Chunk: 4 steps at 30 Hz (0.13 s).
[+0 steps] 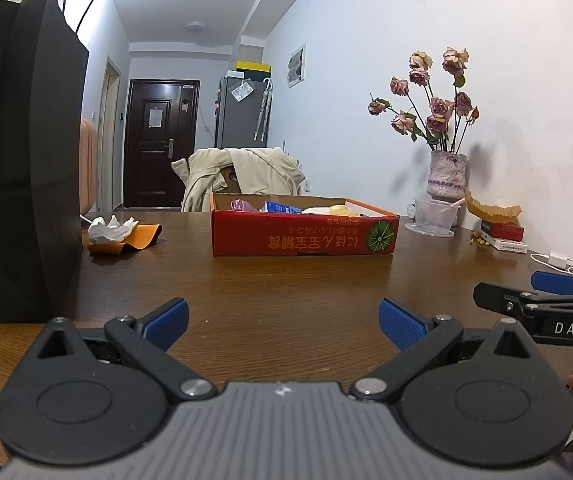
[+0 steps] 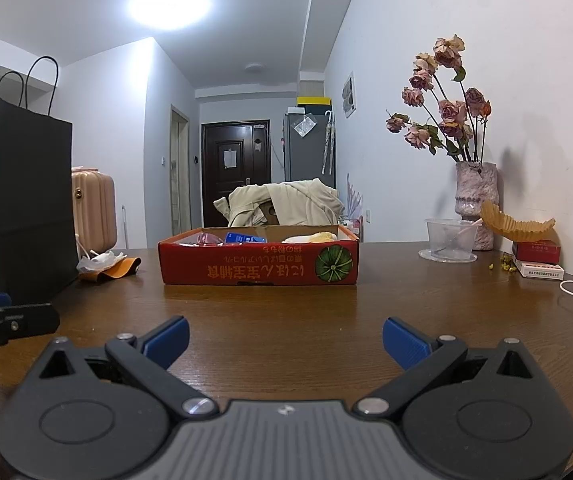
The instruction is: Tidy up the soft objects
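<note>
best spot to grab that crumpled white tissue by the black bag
Grip the raised, crumpled peaks on top of the white tissue, coming from above with the left gripper, which is open and nearer that side. It lies on an orange sheet, so a low pinch may catch that too. The black bag stands close on its left, blocking a sideways approach from there.

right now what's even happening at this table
A person holds a hand-held gripper in each hand, low over the wooden table. The left hand-held gripper and the right hand-held gripper are both open and hold nothing. Ahead sits a red cardboard box with a few items already inside. A white crumpled item lies on an orange piece beside the black paper bag.
</note>
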Tool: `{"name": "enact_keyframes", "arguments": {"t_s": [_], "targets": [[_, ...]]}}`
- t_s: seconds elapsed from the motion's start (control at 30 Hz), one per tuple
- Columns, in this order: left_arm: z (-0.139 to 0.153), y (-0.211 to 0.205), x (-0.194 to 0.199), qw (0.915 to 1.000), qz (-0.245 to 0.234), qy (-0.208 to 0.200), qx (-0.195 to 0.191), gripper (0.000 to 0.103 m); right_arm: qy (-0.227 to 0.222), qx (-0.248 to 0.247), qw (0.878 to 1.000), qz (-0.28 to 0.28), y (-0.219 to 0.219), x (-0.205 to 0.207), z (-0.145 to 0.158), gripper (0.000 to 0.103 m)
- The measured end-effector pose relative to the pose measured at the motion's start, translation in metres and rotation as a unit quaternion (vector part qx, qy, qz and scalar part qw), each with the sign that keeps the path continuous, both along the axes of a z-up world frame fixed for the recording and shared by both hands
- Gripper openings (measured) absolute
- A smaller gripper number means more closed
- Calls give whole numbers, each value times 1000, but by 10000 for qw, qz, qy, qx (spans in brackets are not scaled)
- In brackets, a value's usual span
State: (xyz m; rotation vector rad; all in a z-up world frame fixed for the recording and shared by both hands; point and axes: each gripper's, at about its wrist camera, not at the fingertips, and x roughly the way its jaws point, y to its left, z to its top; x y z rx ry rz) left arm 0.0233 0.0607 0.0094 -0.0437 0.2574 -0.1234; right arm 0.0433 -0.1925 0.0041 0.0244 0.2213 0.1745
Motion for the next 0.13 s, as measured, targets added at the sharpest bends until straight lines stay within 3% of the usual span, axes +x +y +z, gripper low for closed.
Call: {"name": "enact_keyframes", "arguments": {"t_s": [0.13], "targets": [[0,0,0,10000,25,19,-6,103,5,0,10000,1,0,0,0,103]]}}
